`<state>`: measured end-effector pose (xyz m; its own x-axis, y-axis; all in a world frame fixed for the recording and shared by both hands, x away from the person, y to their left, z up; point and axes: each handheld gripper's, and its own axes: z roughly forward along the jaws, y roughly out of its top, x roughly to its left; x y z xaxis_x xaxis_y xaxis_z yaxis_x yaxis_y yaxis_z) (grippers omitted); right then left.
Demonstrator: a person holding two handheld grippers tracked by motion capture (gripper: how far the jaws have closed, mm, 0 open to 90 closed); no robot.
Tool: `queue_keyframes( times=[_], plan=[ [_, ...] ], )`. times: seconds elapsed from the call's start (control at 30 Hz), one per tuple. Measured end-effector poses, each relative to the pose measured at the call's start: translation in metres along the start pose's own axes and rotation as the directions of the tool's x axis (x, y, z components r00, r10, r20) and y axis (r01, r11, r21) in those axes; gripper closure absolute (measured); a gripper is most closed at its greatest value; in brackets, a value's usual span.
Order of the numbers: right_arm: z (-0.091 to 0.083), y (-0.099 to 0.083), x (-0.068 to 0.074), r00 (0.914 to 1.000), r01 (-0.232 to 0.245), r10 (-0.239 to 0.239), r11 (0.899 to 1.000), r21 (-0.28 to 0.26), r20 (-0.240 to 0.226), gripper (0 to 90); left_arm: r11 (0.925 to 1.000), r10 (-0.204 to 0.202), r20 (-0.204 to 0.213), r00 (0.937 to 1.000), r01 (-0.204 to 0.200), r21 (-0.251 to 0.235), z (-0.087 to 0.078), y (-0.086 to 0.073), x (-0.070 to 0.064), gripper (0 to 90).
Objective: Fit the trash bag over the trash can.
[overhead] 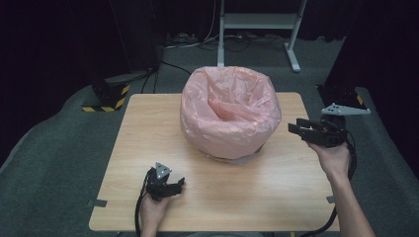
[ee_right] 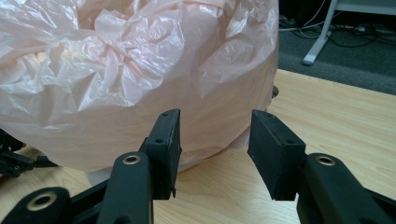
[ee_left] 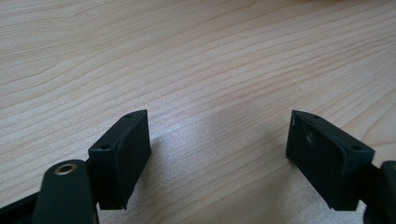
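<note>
So the left tool (overhead: 170, 186) sits low near the front edge of the worktop (overhead: 148, 148) with its jaws spread wide and nothing but bare wood grain between them, while the right tool (overhead: 302, 129) is held up off the right side, jaws partly apart and empty, pointing at the pink plastic bag (overhead: 230, 111) without touching it. That bag is puffed over some round container in the middle-back of the light wooden worktop, mouth open at the top. Room's dark, grey carpet (overhead: 54, 148) all round, a white stand's legs (overhead: 257, 22) and some cables behind, and a yellow-black striped base (overhead: 106, 101) off the back-left corner.
</note>
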<state>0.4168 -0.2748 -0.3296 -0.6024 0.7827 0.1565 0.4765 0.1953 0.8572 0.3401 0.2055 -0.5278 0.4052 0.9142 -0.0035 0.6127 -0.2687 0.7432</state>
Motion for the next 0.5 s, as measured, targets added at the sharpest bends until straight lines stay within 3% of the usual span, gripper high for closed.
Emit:
queue_keyframes(
  times=[0.5],
  plan=[
    [0.012,-0.016,-0.002,0.9997,-0.017,0.017,1.0,0.004,-0.018,53.8,1.0,-0.001,0.0,1.0,0.001,0.0,0.0,0.0,0.0,22.0]
  ],
)
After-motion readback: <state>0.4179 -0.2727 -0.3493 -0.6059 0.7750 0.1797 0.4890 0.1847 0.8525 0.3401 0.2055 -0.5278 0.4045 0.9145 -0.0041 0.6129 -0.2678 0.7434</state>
